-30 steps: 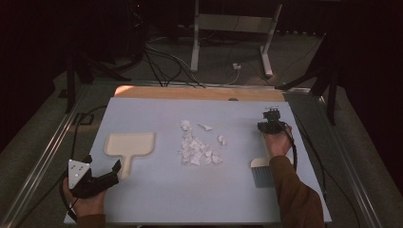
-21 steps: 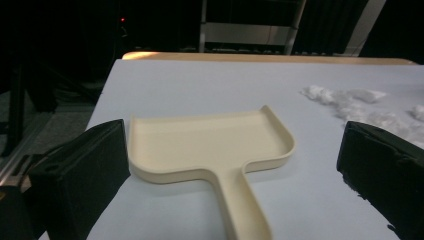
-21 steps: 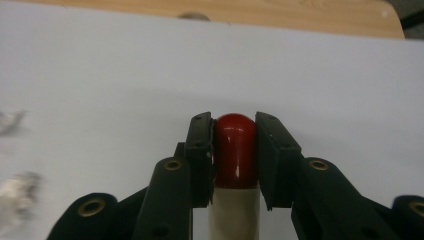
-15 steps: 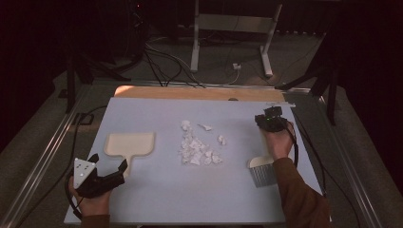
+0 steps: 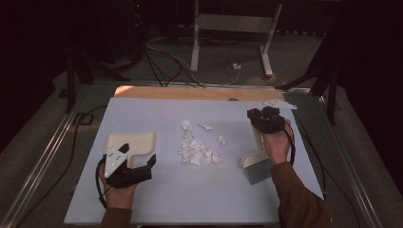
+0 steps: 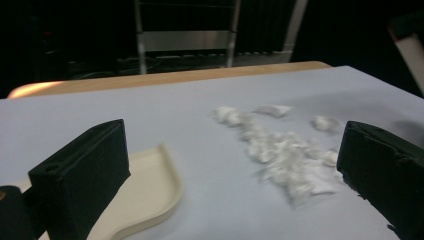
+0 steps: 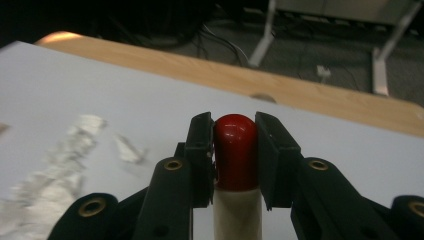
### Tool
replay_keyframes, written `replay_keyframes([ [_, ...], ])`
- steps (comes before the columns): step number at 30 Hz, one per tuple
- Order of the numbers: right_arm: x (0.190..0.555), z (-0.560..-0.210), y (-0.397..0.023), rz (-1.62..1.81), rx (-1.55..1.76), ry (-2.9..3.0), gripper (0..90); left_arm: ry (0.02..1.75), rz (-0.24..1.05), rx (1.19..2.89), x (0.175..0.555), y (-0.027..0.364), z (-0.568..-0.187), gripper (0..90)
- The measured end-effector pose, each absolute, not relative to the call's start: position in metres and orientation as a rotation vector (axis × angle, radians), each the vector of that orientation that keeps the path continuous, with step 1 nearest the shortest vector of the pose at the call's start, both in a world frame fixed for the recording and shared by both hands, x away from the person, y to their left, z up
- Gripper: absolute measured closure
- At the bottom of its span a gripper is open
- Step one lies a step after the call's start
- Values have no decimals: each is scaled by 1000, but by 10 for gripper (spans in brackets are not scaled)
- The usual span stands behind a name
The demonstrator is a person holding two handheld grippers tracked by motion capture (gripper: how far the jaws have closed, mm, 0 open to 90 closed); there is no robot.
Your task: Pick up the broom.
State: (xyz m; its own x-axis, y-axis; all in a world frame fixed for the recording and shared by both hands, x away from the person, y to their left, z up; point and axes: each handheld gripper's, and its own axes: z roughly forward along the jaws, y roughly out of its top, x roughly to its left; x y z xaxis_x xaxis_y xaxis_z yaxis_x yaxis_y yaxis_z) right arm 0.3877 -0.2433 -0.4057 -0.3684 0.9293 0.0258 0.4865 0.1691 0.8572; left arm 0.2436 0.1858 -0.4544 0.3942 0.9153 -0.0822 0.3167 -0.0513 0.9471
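A cream dustpan (image 5: 130, 142) lies flat on the left of the pale blue table top (image 5: 199, 194), and its rim also shows in the left gripper view (image 6: 145, 190). My left gripper (image 5: 139, 154) (image 6: 232, 132) is open just behind the pan's handle, with nothing between its jaws. A pile of white paper scraps (image 5: 197, 149) (image 6: 285, 150) (image 7: 65, 150) lies mid-table. My right gripper (image 5: 254, 115) (image 7: 235, 125) is shut on the red-tipped handle (image 7: 236, 150) of a small brush. The brush's grey bristle head (image 5: 256, 168) hangs low near the table on the right.
A wooden strip (image 5: 190, 92) runs along the table's far edge. A pale flat piece (image 5: 280, 103) lies at the far right corner. Metal rails (image 5: 43, 156) flank the table, with cables (image 5: 166, 57) and a metal stand (image 5: 228, 28) on the floor beyond.
My left gripper has moved right and forward to just behind the dustpan's handle. My right gripper has risen and shifted slightly left with the brush handle in it.
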Motion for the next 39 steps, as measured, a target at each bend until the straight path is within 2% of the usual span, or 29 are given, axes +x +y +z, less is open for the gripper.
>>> replay_keyframes([
  [7, 374, -393, -231, 1196, 1262, 1926, 710, 1025, 657, 1657, 258, 148, -450, 12],
  [17, 351, -381, -219, 1282, 1197, 1920, 710, 909, 488, 1739, 275, 89, -465, 55],
  [19, 345, -377, -215, 1305, 1186, 1917, 711, 892, 421, 1746, 283, 68, -468, 71],
  [29, 336, -372, -200, 1365, 1157, 1926, 710, 813, 283, 1856, 299, 9, -478, 86],
  [34, 332, -370, -197, 1387, 1152, 1935, 710, 806, 211, 1924, 306, -17, -492, 215],
  [36, 332, -369, -197, 1390, 1149, 1936, 710, 804, 193, 1927, 307, -18, -493, 322],
  [39, 331, -369, -198, 1398, 1148, 1935, 710, 792, 98, 1930, 312, -20, -497, 500],
])
